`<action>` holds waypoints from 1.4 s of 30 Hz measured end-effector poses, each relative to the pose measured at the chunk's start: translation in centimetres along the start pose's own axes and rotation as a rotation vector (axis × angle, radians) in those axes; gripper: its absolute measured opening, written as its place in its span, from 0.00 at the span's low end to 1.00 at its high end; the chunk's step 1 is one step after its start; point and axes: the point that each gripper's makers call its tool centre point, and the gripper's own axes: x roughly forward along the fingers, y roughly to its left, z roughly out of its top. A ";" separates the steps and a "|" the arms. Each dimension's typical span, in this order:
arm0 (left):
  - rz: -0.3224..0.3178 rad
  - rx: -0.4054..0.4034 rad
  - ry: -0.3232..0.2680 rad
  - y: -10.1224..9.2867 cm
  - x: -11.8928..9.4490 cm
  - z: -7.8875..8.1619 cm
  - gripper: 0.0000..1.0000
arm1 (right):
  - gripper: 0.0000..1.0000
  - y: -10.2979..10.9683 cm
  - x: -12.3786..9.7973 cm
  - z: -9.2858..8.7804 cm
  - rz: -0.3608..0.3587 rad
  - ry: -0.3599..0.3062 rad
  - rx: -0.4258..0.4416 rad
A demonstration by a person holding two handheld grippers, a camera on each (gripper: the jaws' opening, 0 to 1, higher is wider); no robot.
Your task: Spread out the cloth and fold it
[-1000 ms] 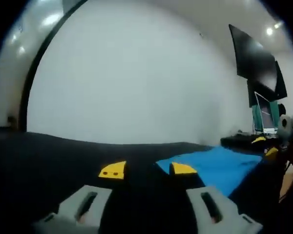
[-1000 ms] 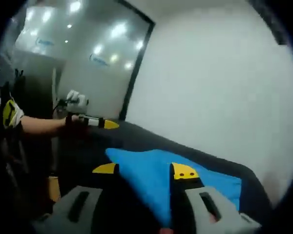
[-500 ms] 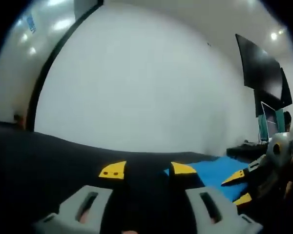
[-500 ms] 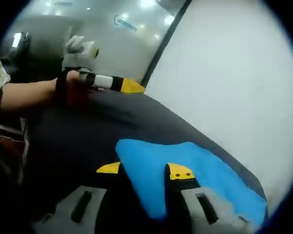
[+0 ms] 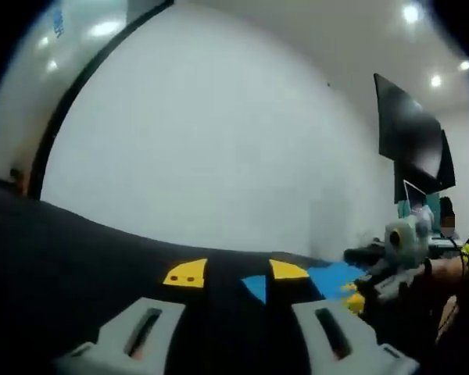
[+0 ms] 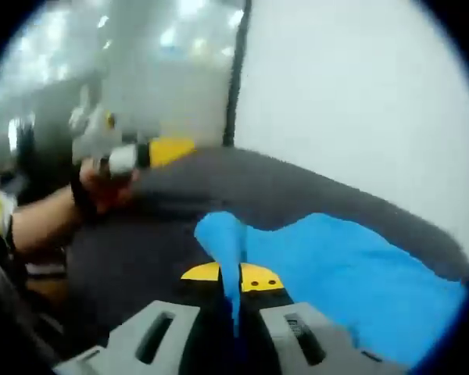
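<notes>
Cloth: a blue cloth (image 6: 336,266) lies on the dark tabletop (image 6: 297,191); in the left gripper view only a tip of it (image 5: 256,286) shows between the yellow fingertips, with more blue off to the right (image 5: 332,275).
Right gripper: the right gripper (image 6: 230,277) has its fingers nearly together, clamped on a raised corner or edge fold of the cloth, which stands up as a thin ridge between the pads.
Left gripper: the left gripper (image 5: 236,272) has its fingers apart, low over the tabletop, with the cloth tip lying between them but not pinched. It also shows in the right gripper view (image 6: 133,152), held by a hand (image 6: 102,191), though blurred.
Step in hand: likely taking hold of two corners so the cloth can be pulled flat.
Doing it well: bring the left fingers fully over the tip before closing, catch a single layer, then draw both grippers apart evenly and low so the cloth opens without bunching.
Risk: closing on too little fabric would let the tip slip out.
Change: half a second ago the right fingers stood apart around the cloth; now they are closed on it. The left fingers have stayed open, and the blue tip now sits between them, not beside the right fingertip.
</notes>
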 end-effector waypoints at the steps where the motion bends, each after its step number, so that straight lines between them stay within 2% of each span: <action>1: -0.060 0.065 0.041 -1.6 0.4 -0.7 0.28 | 0.04 -0.4 -0.3 1.1 0.011 -0.037 0.040; 4: -0.202 0.278 0.158 -5.9 1.1 -3.2 0.29 | 0.04 -0.4 -2.0 4.0 0.093 -0.115 0.101; 7: -0.284 0.400 0.186 -8.2 1.5 -4.5 0.32 | 0.04 -0.4 -3.3 5.3 0.109 -0.150 0.117; 9: -0.303 0.402 0.204 -8.7 1.9 -5.0 0.37 | 0.04 0.7 -3.9 5.4 0.153 -0.158 0.193; 10: -0.304 0.428 0.207 -8.7 2.2 -5.1 0.38 | 0.04 1.5 -4.1 5.2 0.187 -0.147 0.200; 12: -0.267 0.484 0.187 -8.2 2.8 -4.5 0.38 | 0.04 1.9 -4.6 5.3 0.200 -0.150 0.198; 14: -0.276 0.494 0.167 -8.4 3.1 -4.3 0.39 | 0.04 2.6 -5.4 5.4 0.217 -0.155 0.184; 15: -0.289 0.508 0.141 -8.7 3.4 -4.0 0.44 | 0.04 3.1 -5.9 5.4 0.224 -0.157 0.178; 16: -0.315 0.527 0.111 -9.2 3.5 -3.7 0.53 | 0.04 3.4 -6.4 5.5 0.234 -0.159 0.164; 17: -0.354 0.540 0.083 -10.1 3.7 -3.6 0.70 | 0.04 3.9 -7.0 5.6 0.243 -0.159 0.154; 19: -0.422 0.551 0.022 -11.5 3.8 -3.5 0.92 | 0.04 4.7 -8.0 6.0 0.264 -0.159 0.122; 20: -0.454 0.564 -0.005 -12.3 4.0 -3.4 0.96 | 0.04 5.1 -8.6 6.2 0.274 -0.163 0.104; 22: -0.469 0.584 0.039 -12.4 4.6 -4.4 0.83 | 0.04 5.8 -9.3 6.4 0.283 -0.166 0.092; 23: -0.482 0.588 0.101 -12.3 4.9 -5.6 0.71 | 0.04 6.0 -9.6 6.6 0.285 -0.171 0.086; 24: -0.486 0.598 0.146 -12.1 5.2 -6.6 0.64 | 0.04 6.1 -9.9 6.7 0.286 -0.175 0.077; 26: -0.499 0.663 0.230 -12.0 5.3 -8.4 0.57 | 0.04 6.0 -10.7 6.9 0.279 -0.182 0.064; 27: -0.508 0.687 0.245 -12.1 5.2 -8.7 0.55 | 0.04 5.9 -11.1 7.0 0.277 -0.189 0.063; 28: -0.532 0.654 0.192 -13.1 5.0 -7.8 0.50 | 0.04 5.8 -11.5 7.2 0.277 -0.196 0.055; 30: -0.519 0.701 0.172 -13.2 4.7 -7.1 0.35 | 0.04 5.1 -12.3 7.5 0.263 -0.214 0.052; 32: -0.450 0.792 0.182 -12.3 4.6 -6.3 0.12 | 0.04 4.2 -12.6 7.7 0.239 -0.231 0.040; 33: -0.448 0.799 0.215 -12.2 4.4 -6.3 0.06 | 0.04 3.5 -12.6 7.8 0.229 -0.233 0.043; 35: -0.485 0.774 0.264 -12.4 3.7 -5.6 0.03 | 0.04 2.4 -12.9 8.3 0.217 -0.236 0.046; 36: -0.505 0.756 0.265 -12.7 3.4 -4.8 0.03 | 0.04 2.0 -13.2 8.8 0.210 -0.241 0.041; 39: -0.506 0.757 0.271 -12.1 3.3 -1.7 0.02 | 0.04 1.0 -14.1 10.9 0.204 -0.264 -0.034; 42: -0.481 0.797 0.253 -12.1 3.7 2.5 0.02 | 0.04 0.7 -15.0 13.9 0.190 -0.288 -0.131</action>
